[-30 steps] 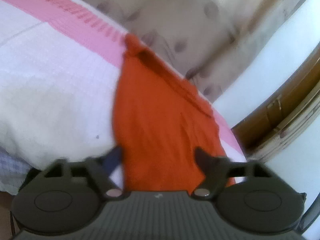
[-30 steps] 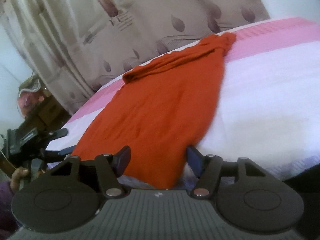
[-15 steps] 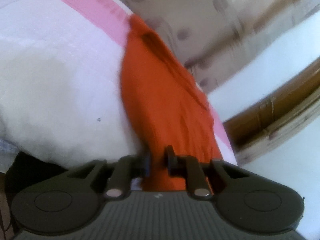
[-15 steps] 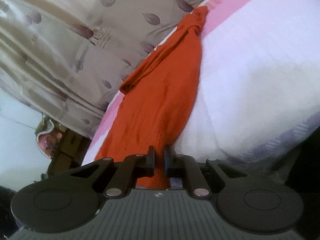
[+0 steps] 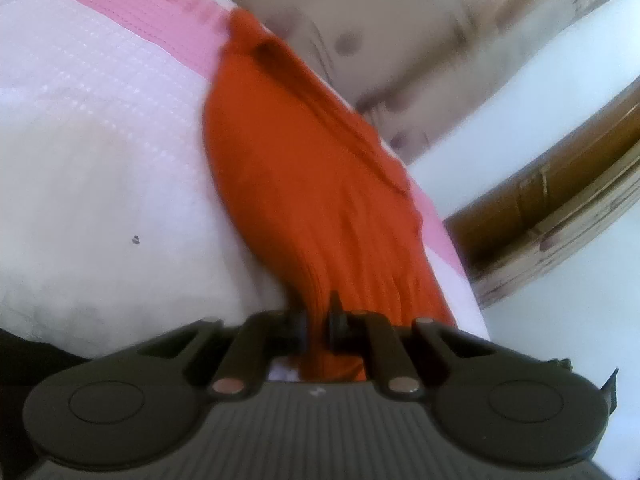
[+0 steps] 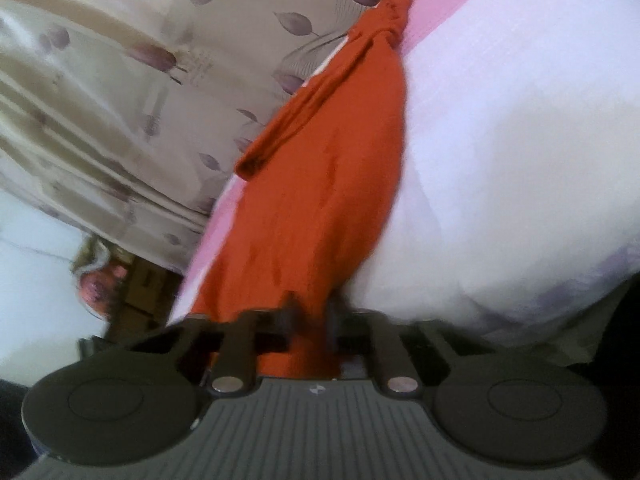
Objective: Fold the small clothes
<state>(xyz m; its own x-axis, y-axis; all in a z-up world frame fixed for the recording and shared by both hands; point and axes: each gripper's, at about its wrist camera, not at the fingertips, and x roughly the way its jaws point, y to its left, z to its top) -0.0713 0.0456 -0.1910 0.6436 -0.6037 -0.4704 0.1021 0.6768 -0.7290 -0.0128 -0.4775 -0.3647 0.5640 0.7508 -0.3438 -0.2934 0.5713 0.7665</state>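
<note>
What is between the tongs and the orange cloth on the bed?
Nothing visible. The left tongs and the right tongs each pinch the near edge of the orange cloth directly. The left jaws are closing on it. The rest lies stretched over the white and pink bed cover.

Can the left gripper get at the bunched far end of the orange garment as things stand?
Probably not right now. The left gripper is closing on the near edge of the orange garment, cloth between its jaws. The bunched far end lies across the bedspread; nothing blocks the way, but it would have to let go first.
</note>
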